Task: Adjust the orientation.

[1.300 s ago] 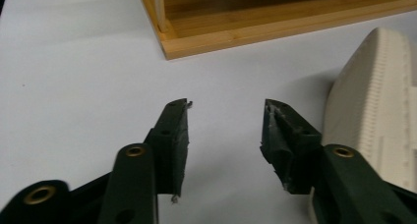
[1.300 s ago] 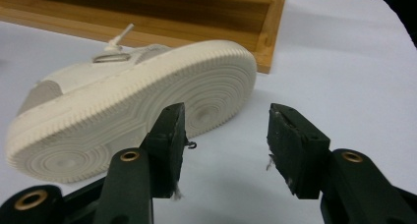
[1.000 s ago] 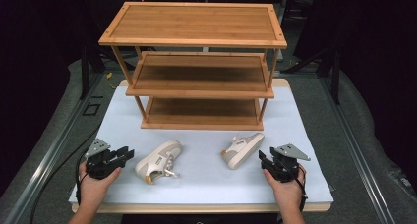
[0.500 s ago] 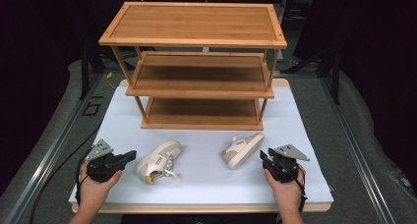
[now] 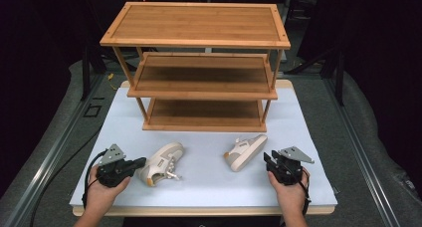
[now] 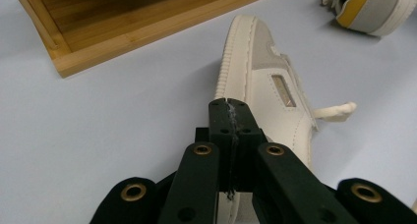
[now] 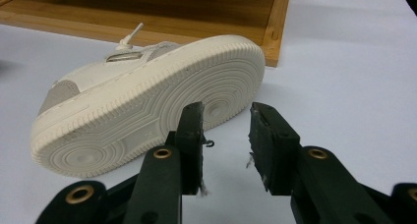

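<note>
Centrally placed: pale worktop [image 5: 308,152], wood-edged, carrying a three-tier wooden shoe rack [image 5: 199,62] toward its far side, all three shelves bare. Left shoe [image 5: 161,162], cream sneaker, lying near front of the rack's left half, lace end trailing to the side; seen in left gripper view [image 6: 265,86] directly beyond the jaws, sole edge facing the rack's bottom corner. Right shoe [image 5: 245,151], matching sneaker with tan heel patch, tipped on its side near rack's right front leg; ribbed sole [image 7: 147,111] turned toward right gripper. Well apart, the two shoes. Left gripper [image 5: 134,163] held low at worktop's front left, tips just beside left shoe; jaws pressed together, nothing between them [image 6: 229,121]. Right gripper [image 5: 271,160] held at front right, just beside right shoe; jaws narrowly parted, empty [image 7: 223,130].
</note>
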The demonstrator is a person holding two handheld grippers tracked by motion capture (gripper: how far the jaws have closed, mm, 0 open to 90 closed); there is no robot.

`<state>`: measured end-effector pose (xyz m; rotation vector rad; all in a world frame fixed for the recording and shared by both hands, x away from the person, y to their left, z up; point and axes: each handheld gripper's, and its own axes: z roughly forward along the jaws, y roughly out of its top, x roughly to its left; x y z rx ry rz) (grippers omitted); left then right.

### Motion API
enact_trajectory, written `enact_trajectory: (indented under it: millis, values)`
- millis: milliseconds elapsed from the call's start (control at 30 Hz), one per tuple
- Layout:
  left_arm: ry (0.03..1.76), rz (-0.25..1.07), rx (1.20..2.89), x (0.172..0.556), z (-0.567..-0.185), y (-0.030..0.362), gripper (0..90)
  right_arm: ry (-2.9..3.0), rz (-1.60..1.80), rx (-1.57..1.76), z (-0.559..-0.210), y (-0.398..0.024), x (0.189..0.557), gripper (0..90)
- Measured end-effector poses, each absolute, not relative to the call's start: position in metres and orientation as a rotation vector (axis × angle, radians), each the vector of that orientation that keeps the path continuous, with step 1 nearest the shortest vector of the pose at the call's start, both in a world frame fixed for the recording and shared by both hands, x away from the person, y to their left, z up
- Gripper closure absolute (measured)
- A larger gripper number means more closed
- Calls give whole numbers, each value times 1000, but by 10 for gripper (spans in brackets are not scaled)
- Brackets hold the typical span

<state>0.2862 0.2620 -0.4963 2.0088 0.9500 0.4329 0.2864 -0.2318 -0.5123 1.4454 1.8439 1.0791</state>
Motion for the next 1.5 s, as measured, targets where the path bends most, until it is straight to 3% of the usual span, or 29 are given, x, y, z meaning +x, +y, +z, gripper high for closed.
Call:
enact_trajectory:
  millis: [300, 633, 967, 1333, 1500]
  values:
    - [1025, 475, 1957, 297, -501, 272, 900, 1838, 1092, 1450, -512, -233, 286, 646]
    - [1119, 425, 1902, 316, -510, 286, 900, 1825, 1154, 1377, -507, -227, 282, 627]
    - [1189, 362, 1886, 325, -521, 295, 900, 1823, 1203, 1351, -503, -222, 282, 860]
    - [1108, 282, 1964, 313, -524, 275, 900, 1861, 1217, 1286, -492, -195, 284, 837]
    - [1088, 285, 1989, 309, -523, 269, 900, 1851, 1202, 1276, -488, -188, 286, 879]
